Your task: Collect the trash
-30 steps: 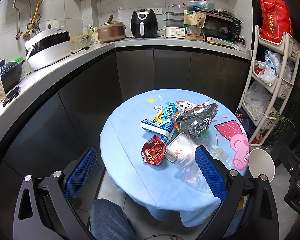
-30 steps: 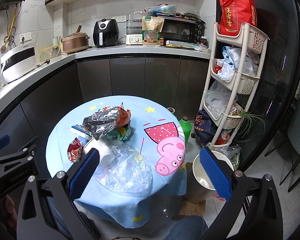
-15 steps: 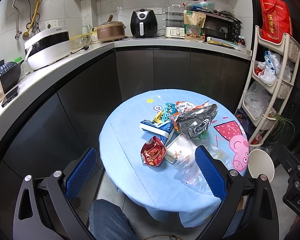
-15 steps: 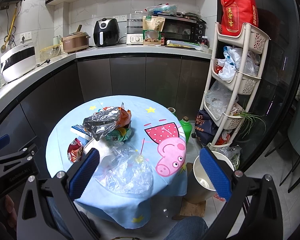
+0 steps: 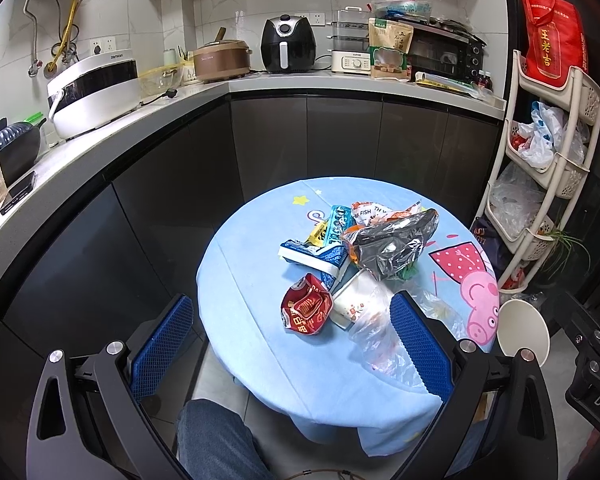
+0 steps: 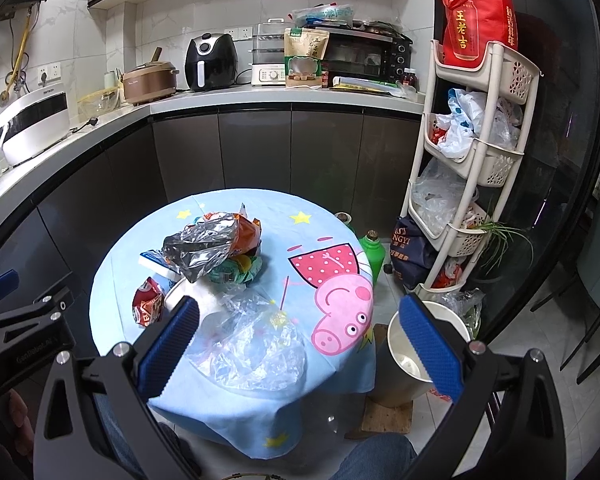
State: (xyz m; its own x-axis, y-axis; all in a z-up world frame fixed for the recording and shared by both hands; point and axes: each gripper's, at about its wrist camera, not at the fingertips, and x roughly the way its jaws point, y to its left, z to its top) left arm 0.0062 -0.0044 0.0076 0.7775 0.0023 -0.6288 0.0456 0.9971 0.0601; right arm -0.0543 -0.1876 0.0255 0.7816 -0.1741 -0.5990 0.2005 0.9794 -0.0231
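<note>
Our left tongs (image 5: pixel 288 344) and right tongs (image 6: pixel 300 340) are spread wide, holding nothing. Nothing has moved since a second ago. The trash pile (image 5: pixel 356 256) waits ahead on the bench (image 5: pixel 252 264); the bin (image 6: pixel 404 360) stands right.

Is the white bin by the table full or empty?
Nearly empty: the bin stands open, its pale inner wall showing. Its bottom is hidden.
</note>
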